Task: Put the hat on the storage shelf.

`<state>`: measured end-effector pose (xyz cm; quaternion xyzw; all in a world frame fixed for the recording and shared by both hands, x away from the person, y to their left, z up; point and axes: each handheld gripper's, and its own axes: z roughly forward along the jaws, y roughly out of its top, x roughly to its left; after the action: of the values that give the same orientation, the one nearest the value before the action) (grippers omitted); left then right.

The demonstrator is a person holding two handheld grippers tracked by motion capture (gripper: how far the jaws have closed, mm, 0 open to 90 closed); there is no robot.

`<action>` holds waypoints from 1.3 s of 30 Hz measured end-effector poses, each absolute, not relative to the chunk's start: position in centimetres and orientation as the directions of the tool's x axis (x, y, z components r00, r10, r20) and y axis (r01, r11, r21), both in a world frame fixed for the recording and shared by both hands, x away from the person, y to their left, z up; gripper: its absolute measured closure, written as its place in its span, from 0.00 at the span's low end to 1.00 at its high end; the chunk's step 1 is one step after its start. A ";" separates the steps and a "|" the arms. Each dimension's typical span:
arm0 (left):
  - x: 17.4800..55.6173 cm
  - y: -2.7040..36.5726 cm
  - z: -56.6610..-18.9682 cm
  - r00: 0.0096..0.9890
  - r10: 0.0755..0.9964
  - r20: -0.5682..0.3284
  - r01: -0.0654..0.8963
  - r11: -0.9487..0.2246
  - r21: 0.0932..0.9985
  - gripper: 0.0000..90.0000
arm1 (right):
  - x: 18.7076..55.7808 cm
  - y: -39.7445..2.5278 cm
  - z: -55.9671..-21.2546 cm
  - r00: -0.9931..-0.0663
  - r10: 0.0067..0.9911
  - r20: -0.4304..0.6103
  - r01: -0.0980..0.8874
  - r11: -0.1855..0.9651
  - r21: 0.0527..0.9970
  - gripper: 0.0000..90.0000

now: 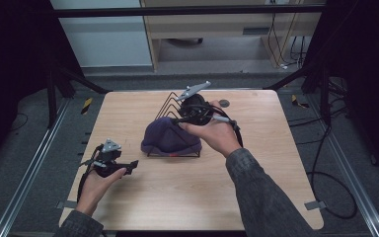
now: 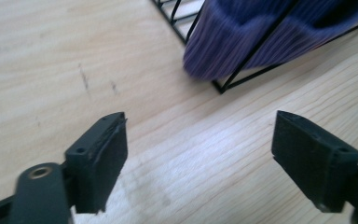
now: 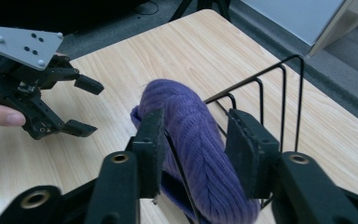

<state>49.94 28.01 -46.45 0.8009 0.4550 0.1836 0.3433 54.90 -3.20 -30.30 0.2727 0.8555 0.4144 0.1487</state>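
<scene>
The knitted hat is a deep purple with fine ribbed lines running along it, plain in the left gripper view and in the right gripper view. The wire rack it hangs in is black. The table is pale blond wood with a straight grain and a few faint dark scuff marks. Both grippers are black, the left gripper and the right gripper alike, each topped with a light grey plate and fitted with small brass-coloured rivets. The sleeves are dark grey. Near the table's far right edge sits a small dark grey disc. On the floor beyond the far corners lie strips of yellow-and-black striped tape.
</scene>
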 end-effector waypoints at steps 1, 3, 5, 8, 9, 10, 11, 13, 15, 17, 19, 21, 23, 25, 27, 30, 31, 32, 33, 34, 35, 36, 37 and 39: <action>50.0 28.1 -46.6 0.512 0.859 -0.023 0.612 -0.346 0.711 0.15 | 54.8 -3.4 -30.3 -0.805 0.592 -0.028 0.346 0.507 0.790 0.60; 50.1 28.2 -47.0 0.507 0.862 -0.028 0.628 -0.347 0.697 0.12 | 54.7 -4.0 -30.2 -0.795 0.606 -0.028 0.351 0.498 0.793 0.57; 50.3 28.3 -47.4 0.503 0.864 -0.033 0.641 -0.347 0.684 0.10 | 54.7 -4.5 -30.2 -0.787 0.617 -0.029 0.352 0.486 0.800 0.54; 50.5 28.4 -47.8 0.500 0.865 -0.036 0.652 -0.349 0.673 0.07 | 54.5 -5.6 -30.2 -0.768 0.641 -0.023 0.364 0.465 0.807 0.47; 50.6 28.4 -47.9 0.497 0.867 -0.039 0.657 -0.348 0.669 0.07 | 54.4 -5.9 -30.3 -0.762 0.647 -0.022 0.367 0.460 0.809 0.44; 50.7 28.5 -48.0 0.495 0.868 -0.042 0.662 -0.345 0.665 0.06 | 54.4 -6.3 -30.3 -0.756 0.654 -0.020 0.371 0.453 0.811 0.41; 50.7 28.5 -48.2 0.495 0.868 -0.039 0.664 -0.349 0.661 0.06 | 54.3 -6.6 -30.4 -0.750 0.661 -0.016 0.374 0.444 0.814 0.38; 50.8 28.6 -48.3 0.495 0.869 -0.032 0.671 -0.358 0.649 0.06 | 54.1 -7.3 -30.6 -0.739 0.674 -0.016 0.378 0.434 0.818 0.31; 50.8 28.7 -48.4 0.493 0.870 -0.026 0.675 -0.364 0.642 0.06 | 53.8 -8.1 -30.9 -0.724 0.689 -0.017 0.381 0.420 0.824 0.27; 50.8 28.9 -48.6 0.480 0.877 -0.029 0.689 -0.356 0.632 0.05 | 53.4 -8.8 -31.3 -0.712 0.702 -0.016 0.382 0.407 0.830 0.24; 50.8 29.0 -48.8 0.474 0.880 -0.035 0.697 -0.351 0.626 0.05 | 53.2 -9.6 -31.8 -0.698 0.716 -0.008 0.391 0.390 0.833 0.21; 50.9 29.0 -48.9 0.474 0.880 -0.033 0.702 -0.355 0.618 0.05 | 53.0 -10.4 -32.3 -0.688 0.726 -0.006 0.401 0.387 0.830 0.20; 51.0 29.0 -49.0 0.474 0.880 -0.030 0.705 -0.358 0.613 0.05 | 52.7 -11.1 -32.8 -0.678 0.735 -0.008 0.408 0.385 0.828 0.19; 51.1 29.0 -49.1 0.470 0.882 -0.030 0.708 -0.357 0.609 0.05 | 52.5 -11.9 -33.4 -0.664 0.747 -0.013 0.413 0.381 0.827 0.18; 51.1 29.1 -49.2 0.468 0.883 -0.029 0.714 -0.359 0.602 0.05 | 52.2 -12.7 -34.0 -0.652 0.758 -0.007 0.423 0.372 0.826 0.17; 51.1 29.1 -49.3 0.467 0.884 -0.027 0.713 -0.359 0.602 0.05 | 51.8 -13.8 -35.3 -0.633 0.774 0.003 0.438 0.355 0.826 0.14; 51.1 29.2 -49.3 0.468 0.883 -0.026 0.713 -0.360 0.602 0.05 | 51.7 -14.1 -35.8 -0.626 0.780 0.004 0.443 0.352 0.824 0.14; 51.1 29.2 -49.3 0.468 0.883 -0.025 0.712 -0.361 0.602 0.05 | 51.5 -14.4 -36.3 -0.622 0.783 0.008 0.447 0.346 0.825 0.13; 51.1 29.2 -49.3 0.468 0.884 -0.025 0.712 -0.360 0.603 0.04 | 51.4 -14.6 -36.8 -0.618 0.786 0.010 0.451 0.344 0.824 0.12; 51.1 29.2 -49.3 0.468 0.883 -0.024 0.712 -0.361 0.603 0.04 | 51.3 -14.9 -37.3 -0.613 0.790 0.015 0.458 0.340 0.822 0.12; 51.1 29.1 -49.4 0.471 0.882 -0.023 0.711 -0.364 0.602 0.04 | 51.1 -15.2 -37.9 -0.608 0.794 0.018 0.464 0.337 0.819 0.11; 51.0 29.1 -49.4 0.473 0.881 -0.018 0.709 -0.368 0.602 0.03 | 51.0 -15.4 -38.4 -0.605 0.796 0.023 0.473 0.336 0.815 0.11; 51.0 29.1 -49.4 0.474 0.881 -0.012 0.707 -0.372 0.602 0.03 | 50.9 -15.6 -38.9 -0.601 0.798 0.031 0.481 0.331 0.812 0.11; 50.9 29.0 -49.5 0.480 0.877 -0.002 0.702 -0.382 0.601 0.03 | 50.7 -16.0 -39.7 -0.598 0.800 0.037 0.494 0.332 0.804 0.11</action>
<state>50.94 29.03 -49.48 0.8157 0.4841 0.1609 0.2730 50.73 -16.00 -39.72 0.4073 0.7943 0.4101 0.1870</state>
